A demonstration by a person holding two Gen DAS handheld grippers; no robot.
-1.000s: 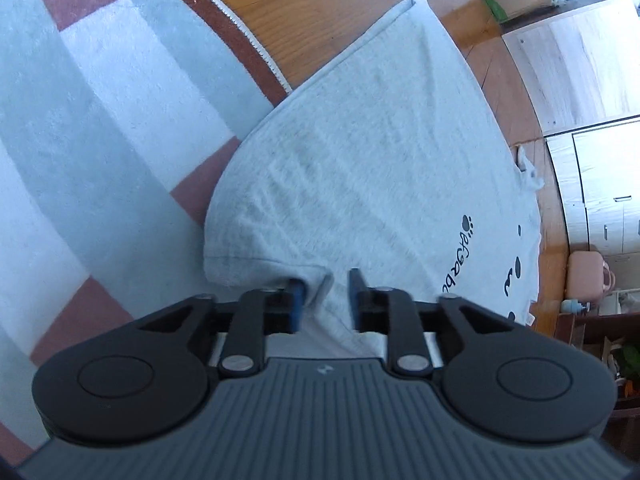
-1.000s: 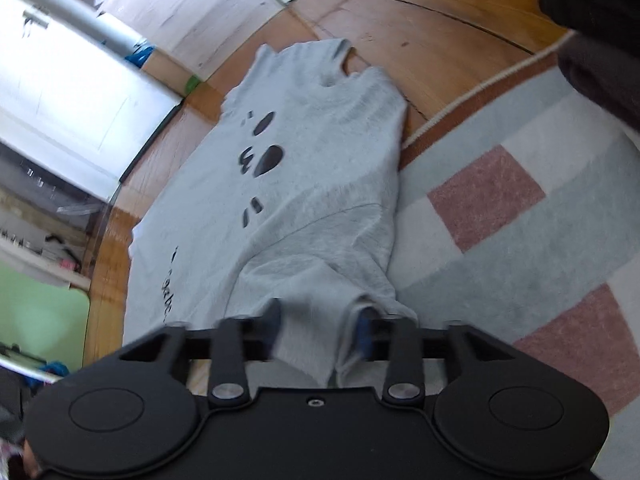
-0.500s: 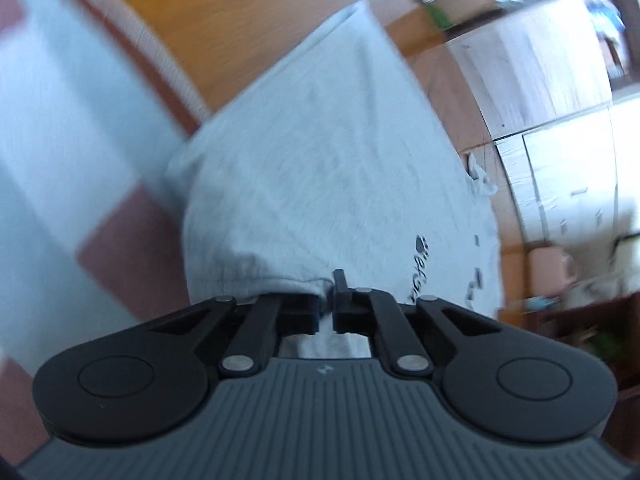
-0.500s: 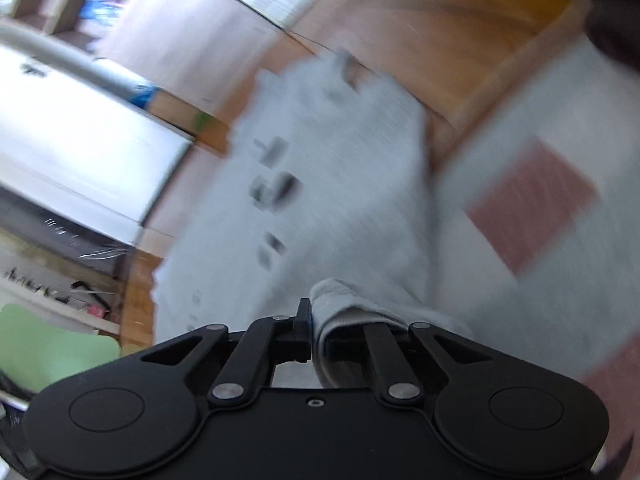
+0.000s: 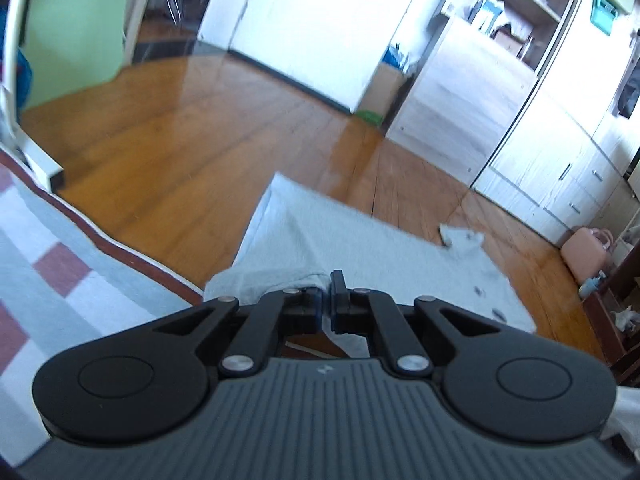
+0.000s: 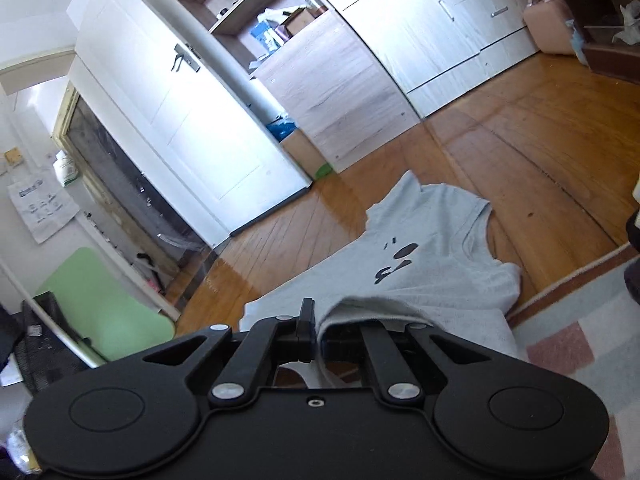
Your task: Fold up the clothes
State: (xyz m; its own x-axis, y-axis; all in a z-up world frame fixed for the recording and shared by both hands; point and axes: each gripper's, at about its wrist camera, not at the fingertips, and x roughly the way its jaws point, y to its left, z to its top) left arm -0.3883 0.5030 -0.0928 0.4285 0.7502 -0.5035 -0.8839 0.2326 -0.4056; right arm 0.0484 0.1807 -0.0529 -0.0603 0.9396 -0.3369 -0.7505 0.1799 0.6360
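My left gripper (image 5: 327, 300) was clamped on the near edge of the grey T-shirt (image 5: 360, 240), my right gripper (image 6: 316, 334) likewise. The shirt stretched away mid-frame across the wooden floor (image 5: 180, 140), beside the striped rug (image 5: 60, 264) at lower left.

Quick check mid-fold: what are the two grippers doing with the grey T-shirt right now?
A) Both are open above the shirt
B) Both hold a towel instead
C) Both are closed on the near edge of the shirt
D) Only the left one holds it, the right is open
C: the left gripper and the right gripper each have their fingers shut with a fold of the grey T-shirt pinched between them, its far end on the wooden floor.
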